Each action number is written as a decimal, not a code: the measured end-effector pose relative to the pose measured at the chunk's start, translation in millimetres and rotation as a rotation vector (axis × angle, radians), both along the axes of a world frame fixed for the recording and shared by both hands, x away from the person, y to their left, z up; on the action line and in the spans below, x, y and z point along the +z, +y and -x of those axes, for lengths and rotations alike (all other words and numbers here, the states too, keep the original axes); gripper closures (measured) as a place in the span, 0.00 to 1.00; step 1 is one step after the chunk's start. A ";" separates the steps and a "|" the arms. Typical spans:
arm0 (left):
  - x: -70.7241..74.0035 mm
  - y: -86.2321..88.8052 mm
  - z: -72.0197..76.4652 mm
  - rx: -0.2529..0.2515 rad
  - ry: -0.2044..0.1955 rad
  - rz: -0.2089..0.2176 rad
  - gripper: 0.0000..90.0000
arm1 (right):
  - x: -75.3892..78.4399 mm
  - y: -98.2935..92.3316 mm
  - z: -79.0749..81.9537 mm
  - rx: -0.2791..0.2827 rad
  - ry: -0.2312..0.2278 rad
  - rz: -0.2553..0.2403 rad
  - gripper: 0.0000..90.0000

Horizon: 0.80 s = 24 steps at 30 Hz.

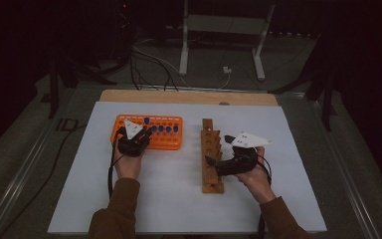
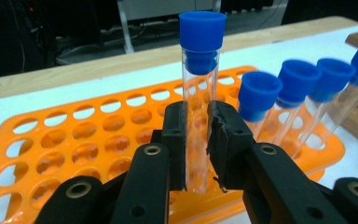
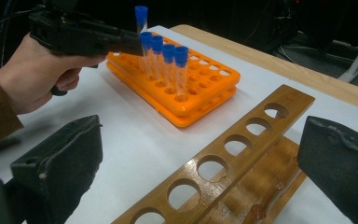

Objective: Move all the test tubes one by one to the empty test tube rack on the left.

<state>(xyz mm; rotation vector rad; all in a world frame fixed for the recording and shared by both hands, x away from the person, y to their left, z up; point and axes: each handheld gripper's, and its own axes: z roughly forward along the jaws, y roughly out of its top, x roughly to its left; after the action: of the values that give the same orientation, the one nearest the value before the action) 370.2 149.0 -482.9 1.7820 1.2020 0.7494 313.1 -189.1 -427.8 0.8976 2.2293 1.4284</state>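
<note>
Dark floor and cables are surrounding the white tabletop. I am clamping my left gripper on a blue-capped tube, upright over the orange rack near the far left edge. Four more tubes are leaning in that rack. My right gripper is hanging wide open, gripping nothing, over the wooden rack mid-table.
</note>
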 end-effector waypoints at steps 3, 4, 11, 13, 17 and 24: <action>-2.9 -1.3 -1.4 -0.005 0.021 -0.018 0.86 | -0.3 0.3 0.0 -0.001 0.002 0.000 0.01; -3.9 -1.8 -1.8 -0.003 0.027 -0.021 0.86 | -0.4 0.5 0.0 0.000 0.003 0.001 0.01; -6.2 -0.2 -3.4 -0.014 0.059 -0.009 0.87 | -1.6 0.9 0.1 0.005 0.008 0.004 0.01; -6.3 -0.2 -3.5 -0.016 0.065 -0.013 0.87 | -1.6 0.7 -0.1 0.006 0.007 0.004 0.01; -6.2 -0.3 -3.8 -0.019 0.072 -0.016 0.87 | -1.7 1.1 0.2 0.008 0.008 0.005 0.01; -6.6 0.8 -4.4 -0.024 0.088 -0.012 0.87 | -2.9 2.2 0.3 0.011 0.010 0.010 0.01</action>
<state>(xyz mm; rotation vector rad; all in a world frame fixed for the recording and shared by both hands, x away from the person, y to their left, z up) 374.5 149.8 -489.5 1.8527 1.2340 0.6710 312.8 -186.9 -430.8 0.8923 2.2497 1.4199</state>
